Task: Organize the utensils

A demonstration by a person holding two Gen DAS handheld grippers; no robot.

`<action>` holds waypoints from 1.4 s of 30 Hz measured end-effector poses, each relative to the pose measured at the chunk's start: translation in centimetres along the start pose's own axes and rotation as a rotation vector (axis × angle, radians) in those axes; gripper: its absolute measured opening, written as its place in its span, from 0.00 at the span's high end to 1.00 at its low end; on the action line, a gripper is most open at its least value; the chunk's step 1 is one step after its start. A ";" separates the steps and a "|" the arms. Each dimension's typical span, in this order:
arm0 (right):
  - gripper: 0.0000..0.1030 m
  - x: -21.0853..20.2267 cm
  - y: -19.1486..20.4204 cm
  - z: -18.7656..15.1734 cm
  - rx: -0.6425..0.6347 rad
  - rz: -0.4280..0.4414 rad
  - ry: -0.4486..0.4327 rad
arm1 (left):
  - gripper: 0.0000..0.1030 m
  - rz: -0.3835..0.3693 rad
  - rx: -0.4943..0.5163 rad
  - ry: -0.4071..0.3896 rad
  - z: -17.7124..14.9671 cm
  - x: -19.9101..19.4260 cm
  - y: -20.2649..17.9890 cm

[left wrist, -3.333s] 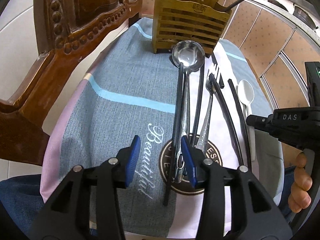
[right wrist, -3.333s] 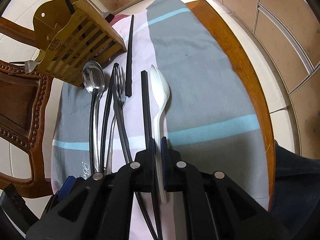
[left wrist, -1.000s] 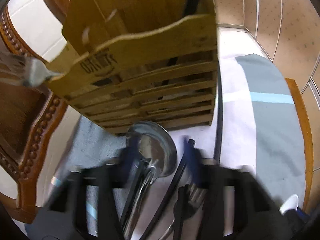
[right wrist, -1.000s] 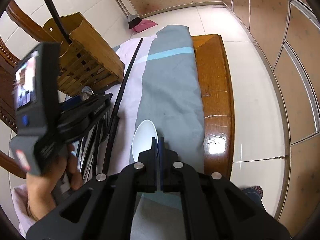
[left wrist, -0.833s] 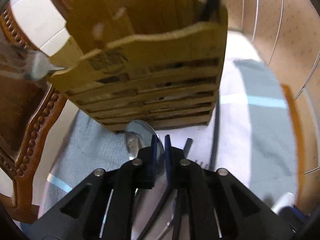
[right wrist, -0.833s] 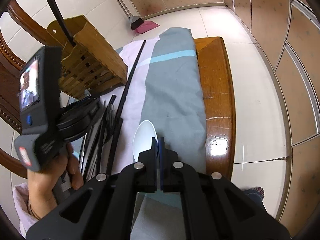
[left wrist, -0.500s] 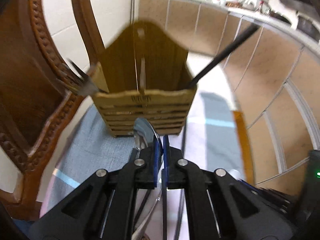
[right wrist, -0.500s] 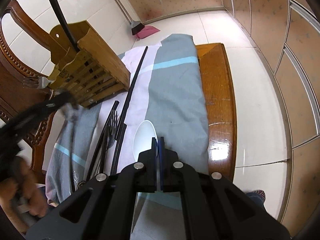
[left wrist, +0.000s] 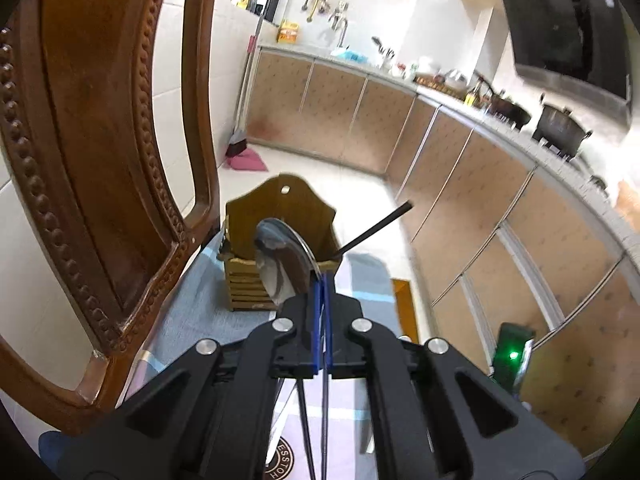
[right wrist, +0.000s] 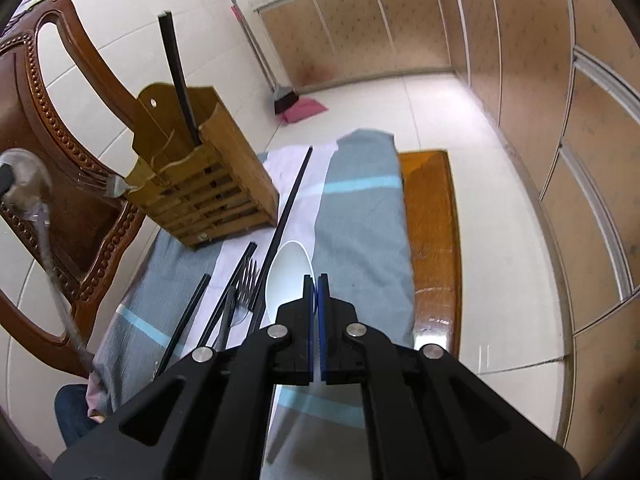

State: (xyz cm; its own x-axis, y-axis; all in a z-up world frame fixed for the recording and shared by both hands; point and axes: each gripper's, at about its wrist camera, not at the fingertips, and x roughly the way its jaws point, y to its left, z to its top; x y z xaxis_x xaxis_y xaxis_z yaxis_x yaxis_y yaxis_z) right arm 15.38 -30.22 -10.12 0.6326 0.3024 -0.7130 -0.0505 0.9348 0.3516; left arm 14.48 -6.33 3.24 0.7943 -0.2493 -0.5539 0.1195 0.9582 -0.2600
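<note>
Left tool (left wrist: pixel 322 304) clamped on the steel spoon (left wrist: pixel 284 266), raised with its bowl before the wooden utensil holder (left wrist: pixel 280 240) at the far end of the cloth-covered worktop (right wrist: pixel 360 216). Right tool (right wrist: pixel 316 292) clamped on the white spoon (right wrist: pixel 286 276), held low above the cloth. Black chopsticks (right wrist: pixel 288 208) and a fork (right wrist: pixel 246 284) lie left of it; one chopstick (right wrist: pixel 178 80) stands in the holder.

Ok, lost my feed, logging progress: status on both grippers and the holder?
Left gripper shut on metal spoon, lifted. Right gripper shut on white spoon. Wooden holder holds one chopstick. Nothing seen blocking.
</note>
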 end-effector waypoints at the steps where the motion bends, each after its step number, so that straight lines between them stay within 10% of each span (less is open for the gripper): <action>1: 0.97 -0.2 0.0 0.0 0.000 -0.004 -0.010 | 0.98 -0.007 0.001 -0.009 0.3 -0.4 -0.2; 8: 0.97 -2.5 3.0 1.8 -0.063 -0.048 -0.110 | 0.98 -0.114 0.058 -0.095 3.5 -2.0 -0.8; 16: 0.97 -5.6 7.6 7.5 -0.111 -0.050 -0.265 | 0.98 -0.446 0.075 -0.220 8.9 -0.8 0.3; 23: 0.97 -6.4 9.9 12.7 -0.081 -0.078 -0.435 | 0.98 -0.452 0.141 -0.408 10.2 1.5 1.1; 42: 0.97 4.0 15.9 12.5 -0.334 -0.315 -0.685 | 0.98 -0.541 0.054 -0.454 7.1 9.7 6.0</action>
State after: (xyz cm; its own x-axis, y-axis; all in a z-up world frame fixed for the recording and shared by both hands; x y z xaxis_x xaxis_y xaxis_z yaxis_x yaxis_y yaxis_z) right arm 26.78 -16.49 0.24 0.9812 -0.0631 -0.1824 0.0493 0.9957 -0.0790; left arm 27.12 -1.96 1.90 0.7839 -0.6202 0.0296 0.5873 0.7251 -0.3596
